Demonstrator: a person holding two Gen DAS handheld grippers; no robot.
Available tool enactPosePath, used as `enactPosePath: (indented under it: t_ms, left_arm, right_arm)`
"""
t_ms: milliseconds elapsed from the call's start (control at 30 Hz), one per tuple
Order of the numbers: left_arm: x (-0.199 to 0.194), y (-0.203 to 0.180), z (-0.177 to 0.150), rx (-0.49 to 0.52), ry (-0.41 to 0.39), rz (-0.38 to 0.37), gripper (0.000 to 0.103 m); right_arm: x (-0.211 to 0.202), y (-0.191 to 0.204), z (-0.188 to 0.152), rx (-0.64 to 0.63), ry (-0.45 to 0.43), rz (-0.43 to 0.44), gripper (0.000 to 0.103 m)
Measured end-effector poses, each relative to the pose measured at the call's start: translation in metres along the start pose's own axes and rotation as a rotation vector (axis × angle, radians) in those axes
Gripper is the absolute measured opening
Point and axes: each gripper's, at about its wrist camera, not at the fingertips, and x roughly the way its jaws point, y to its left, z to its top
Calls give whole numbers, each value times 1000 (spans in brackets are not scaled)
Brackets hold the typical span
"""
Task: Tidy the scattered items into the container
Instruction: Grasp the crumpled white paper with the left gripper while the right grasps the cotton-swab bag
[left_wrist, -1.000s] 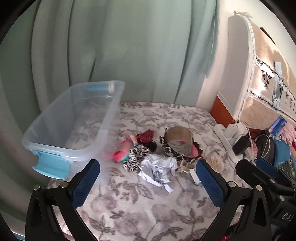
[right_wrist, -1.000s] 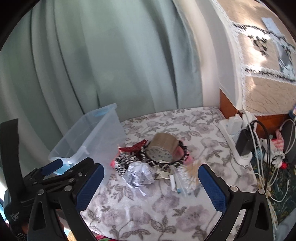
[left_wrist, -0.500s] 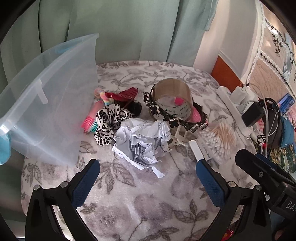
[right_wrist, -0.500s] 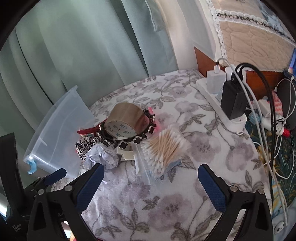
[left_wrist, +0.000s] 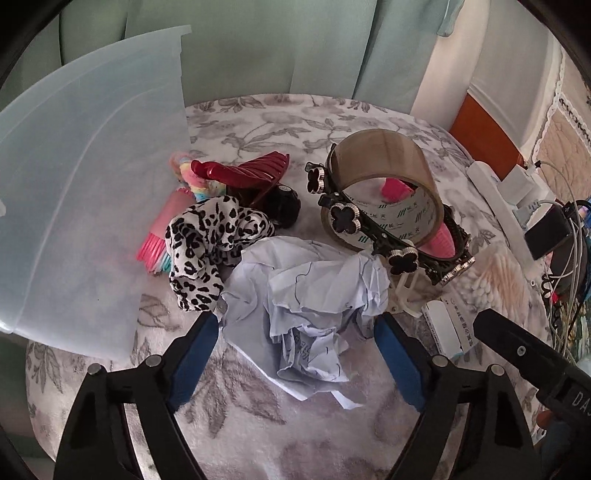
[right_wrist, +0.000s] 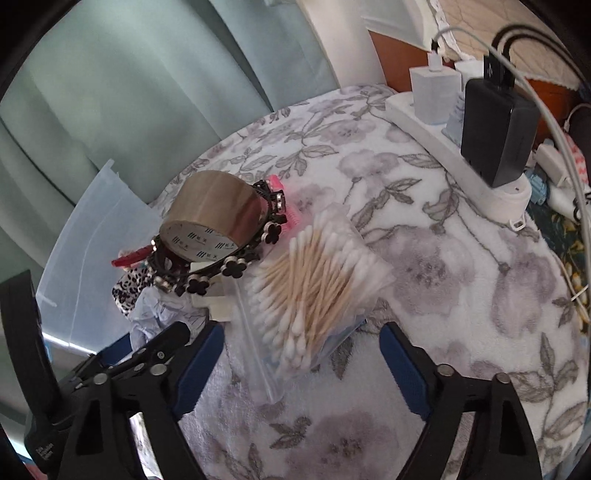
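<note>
Crumpled paper (left_wrist: 306, 291) lay on floral blanket (left_wrist: 258, 417) before green curtain (left_wrist: 295, 48), between the closing, not yet gripping left gripper (left_wrist: 295, 354), clear container (left_wrist: 85, 199) left, cotton swabs (right_wrist: 314, 280) between the likewise closing right gripper (right_wrist: 301, 354).

A crumpled pale-blue paper ball (left_wrist: 303, 291) lies right of the clear plastic bin (left_wrist: 92, 177); bagged cotton swabs (right_wrist: 314, 284) further right.

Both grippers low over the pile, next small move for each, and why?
Probably finish closing. The left gripper straddles the crumpled paper and the right gripper straddles the bag of cotton swabs. Both sets of jaws have just been closing, but the pads don't look pressed on anything yet. Grip, then lift toward the clear bin.
</note>
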Motion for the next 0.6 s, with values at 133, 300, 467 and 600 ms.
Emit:
enactPosePath:
  t_ms: [133,300,467,600]
  left_arm:
    - [2,2,5,-13,-15,-7,84]
    - [-2,4,7,-18,-39,-10,77]
    - [-11,6,6,-22,-58,-16,67]
    - [-18,10,5,-39,-62,-24,61]
  right_arm:
    - [8,-6,5,54,3,14,74]
    - [6,-7,8,82,-17,17,57]
    - [-5,-6,11,83,-48,20,40]
    - [-16,-3,11,82,-72,40,30]
